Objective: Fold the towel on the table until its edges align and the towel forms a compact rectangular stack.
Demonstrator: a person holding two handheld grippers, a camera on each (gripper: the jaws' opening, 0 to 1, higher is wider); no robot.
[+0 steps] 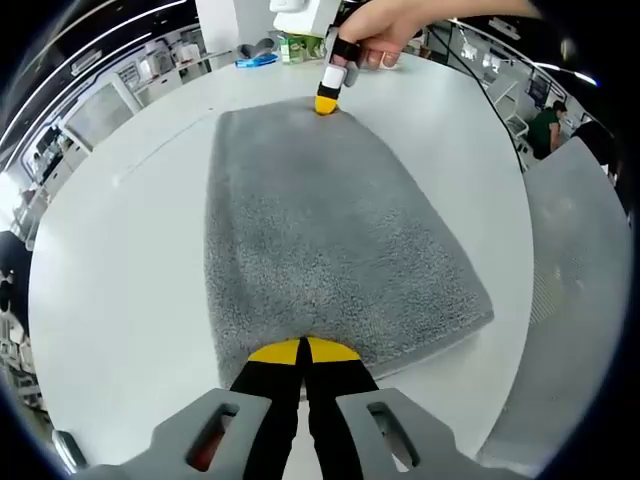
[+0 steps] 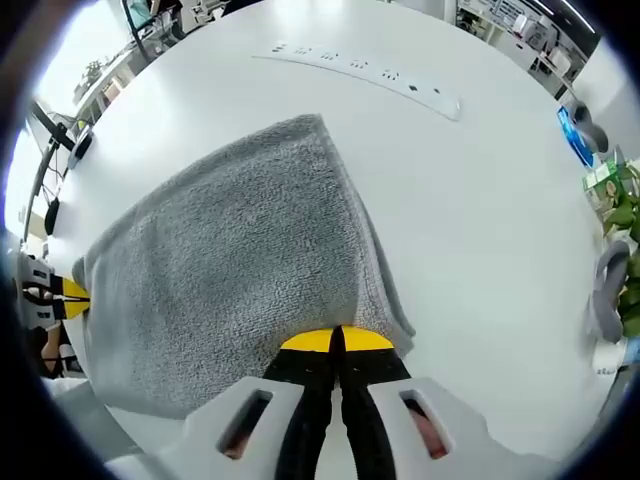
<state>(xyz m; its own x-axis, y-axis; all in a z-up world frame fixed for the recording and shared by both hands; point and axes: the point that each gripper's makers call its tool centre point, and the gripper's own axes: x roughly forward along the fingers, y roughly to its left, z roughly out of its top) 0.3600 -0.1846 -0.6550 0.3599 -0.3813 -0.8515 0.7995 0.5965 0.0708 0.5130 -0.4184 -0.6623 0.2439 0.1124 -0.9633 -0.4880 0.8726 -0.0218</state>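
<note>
Left claw [image 1: 303, 350] pinching grey towel [image 1: 320, 230] edge, right claw [image 2: 336, 340] likewise

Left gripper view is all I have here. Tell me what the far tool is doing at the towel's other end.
Observer: In the right gripper view, the right tool has its yellow tips shut together on the grey towel, at an edge where two layers show.
Operator: Report what lies beyond the towel on that side.
Observer: A long white power strip lies flat on the white table, apart from the towel.
Operator: Now confirm my own tool from over there.
Observer: The left tool shows at the towel's far edge, yellow tips against the fabric; in your view it is shut on the towel's near edge.
</note>
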